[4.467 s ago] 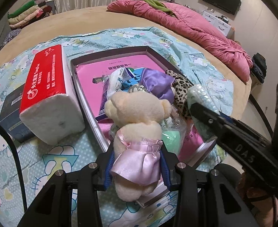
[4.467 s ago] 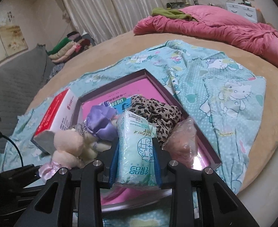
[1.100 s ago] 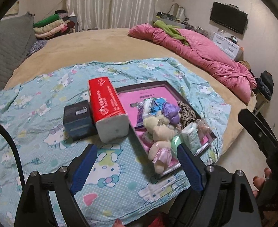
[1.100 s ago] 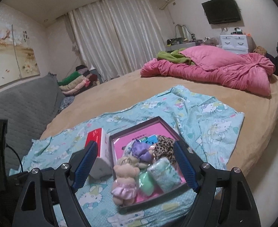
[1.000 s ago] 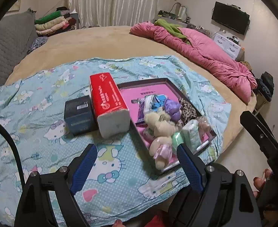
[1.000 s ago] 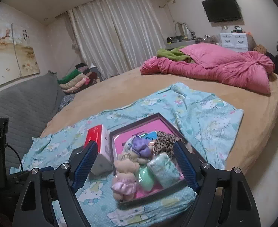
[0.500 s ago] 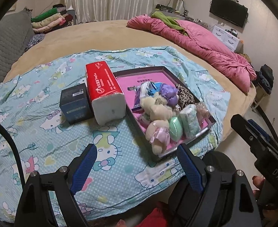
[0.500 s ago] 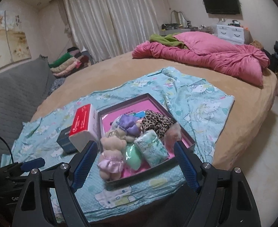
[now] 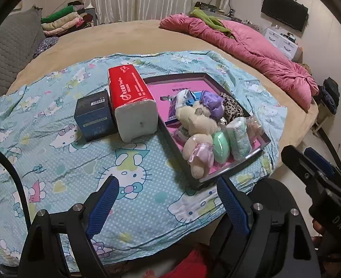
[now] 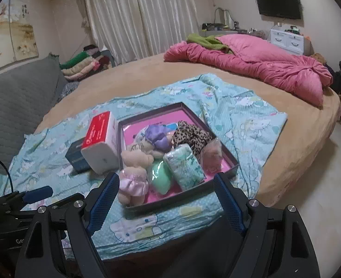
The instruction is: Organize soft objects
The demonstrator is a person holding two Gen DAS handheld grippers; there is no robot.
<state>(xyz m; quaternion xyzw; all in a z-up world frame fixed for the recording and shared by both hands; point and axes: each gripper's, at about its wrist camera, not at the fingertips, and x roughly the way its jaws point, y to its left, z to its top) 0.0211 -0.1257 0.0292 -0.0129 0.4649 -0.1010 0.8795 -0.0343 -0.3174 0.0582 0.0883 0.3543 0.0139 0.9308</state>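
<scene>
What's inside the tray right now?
The tray holds a teddy bear, green pouch, tissue pack, purple and leopard fabrics, pink bag. Anything beneath them is covered.

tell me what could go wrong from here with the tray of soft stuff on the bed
1. The tray sits near the bed's edge on a loose blanket; a tug on the cloth could slide it off.
2. The teddy bear lies against the tray's near rim, partly over it, and may roll out if bumped.
3. The tissue pack and dark box stand outside the tray, so sorting may be unfinished.
</scene>
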